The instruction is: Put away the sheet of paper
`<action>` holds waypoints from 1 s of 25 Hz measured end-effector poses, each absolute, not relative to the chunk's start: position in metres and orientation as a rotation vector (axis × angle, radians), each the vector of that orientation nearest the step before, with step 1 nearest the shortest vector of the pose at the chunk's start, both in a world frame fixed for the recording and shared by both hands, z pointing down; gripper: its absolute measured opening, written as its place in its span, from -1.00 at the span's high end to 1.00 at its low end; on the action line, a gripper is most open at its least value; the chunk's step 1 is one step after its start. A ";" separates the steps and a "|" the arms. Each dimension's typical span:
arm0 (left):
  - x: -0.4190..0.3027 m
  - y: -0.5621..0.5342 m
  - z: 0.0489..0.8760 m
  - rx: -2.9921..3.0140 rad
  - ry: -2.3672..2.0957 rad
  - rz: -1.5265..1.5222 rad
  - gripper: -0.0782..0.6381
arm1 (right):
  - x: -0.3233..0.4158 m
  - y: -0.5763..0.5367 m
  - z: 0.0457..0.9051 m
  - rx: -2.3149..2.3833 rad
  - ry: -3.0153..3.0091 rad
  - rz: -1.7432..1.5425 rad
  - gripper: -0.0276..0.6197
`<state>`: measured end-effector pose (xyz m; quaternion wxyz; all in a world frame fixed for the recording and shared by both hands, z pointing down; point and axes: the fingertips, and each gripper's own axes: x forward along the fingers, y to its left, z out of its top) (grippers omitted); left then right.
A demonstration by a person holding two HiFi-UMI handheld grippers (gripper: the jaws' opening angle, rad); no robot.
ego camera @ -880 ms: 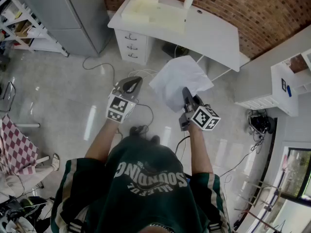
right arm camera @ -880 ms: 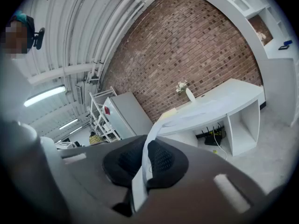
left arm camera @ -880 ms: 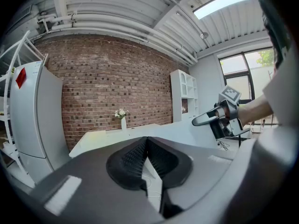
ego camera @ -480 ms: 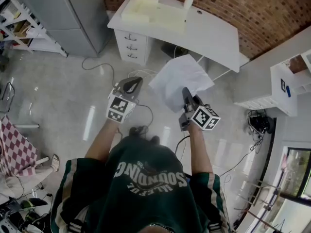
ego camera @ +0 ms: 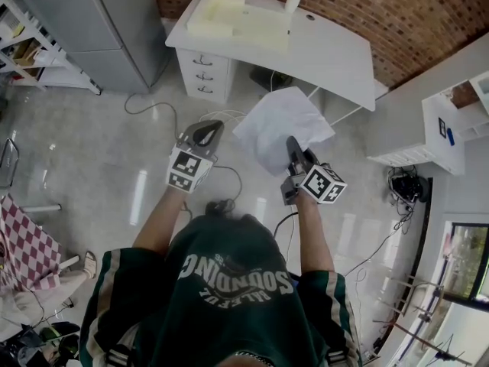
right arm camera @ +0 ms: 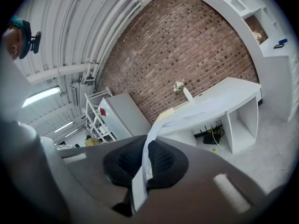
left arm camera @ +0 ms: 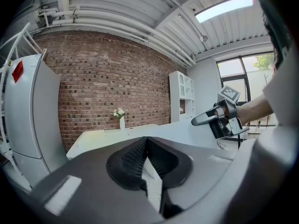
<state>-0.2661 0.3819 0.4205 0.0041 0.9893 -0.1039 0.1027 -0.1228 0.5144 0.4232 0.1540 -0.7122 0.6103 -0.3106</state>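
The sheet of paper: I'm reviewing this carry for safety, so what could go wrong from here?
1. The right gripper pinches the sheet of paper by one edge only. The rest sticks out unsupported and could tear or slip out.
2. The left gripper is shut and empty, apart from the sheet, so nothing backs up that grip.
3. Cables lie on the floor in front of the desk, a possible trip hazard.

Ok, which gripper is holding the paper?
The right gripper: its jaws are shut on the white sheet of paper. The left gripper has its jaws together with nothing between them.
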 end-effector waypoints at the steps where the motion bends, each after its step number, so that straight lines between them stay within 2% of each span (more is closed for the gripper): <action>1: -0.267 0.379 0.421 3.105 -0.315 0.318 0.75 | -0.124 0.513 0.423 -2.046 1.742 -0.885 0.91; 11: -0.251 0.365 0.425 3.100 -0.251 0.338 0.75 | -0.121 0.505 0.426 -2.070 1.704 -0.888 0.91; 25: -0.165 0.305 0.427 3.095 -0.322 0.375 0.75 | -0.030 0.432 0.426 -1.997 1.755 -0.898 0.91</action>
